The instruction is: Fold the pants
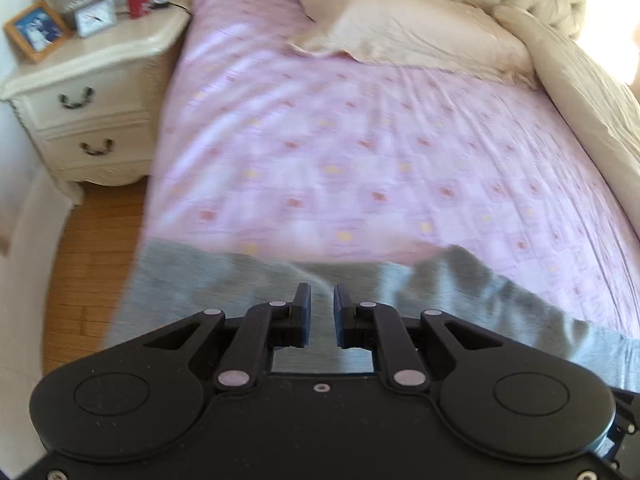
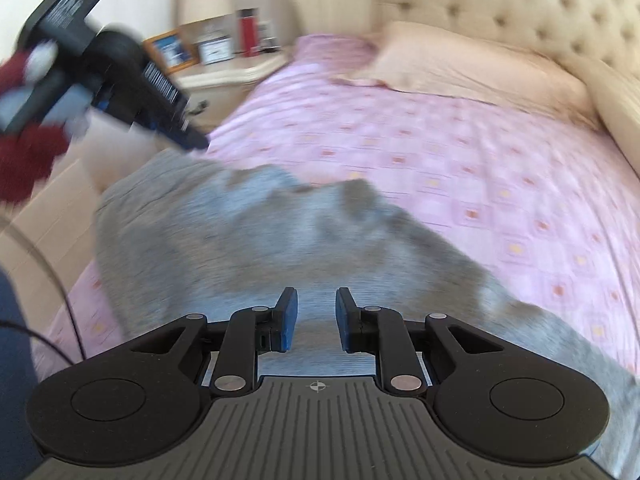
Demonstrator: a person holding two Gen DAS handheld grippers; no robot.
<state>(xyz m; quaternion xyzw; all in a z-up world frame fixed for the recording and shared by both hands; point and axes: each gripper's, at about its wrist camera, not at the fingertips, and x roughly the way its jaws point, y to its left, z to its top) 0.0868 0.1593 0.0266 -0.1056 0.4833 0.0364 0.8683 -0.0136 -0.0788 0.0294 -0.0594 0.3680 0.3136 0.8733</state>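
Left wrist view shows the left gripper (image 1: 322,312) over the grey pants (image 1: 208,280), its jaws parted with a narrow gap and nothing between them; the pants lie rumpled across the near edge of the bed (image 1: 360,152), on the pink patterned sheet, with a beige pillow (image 1: 400,28) and a nightstand (image 1: 92,92) beyond. Right wrist view shows the right gripper (image 2: 316,320) likewise spread apart and empty above the pants (image 2: 280,232), the left gripper (image 2: 192,142) blurred at the garment's far-left edge.
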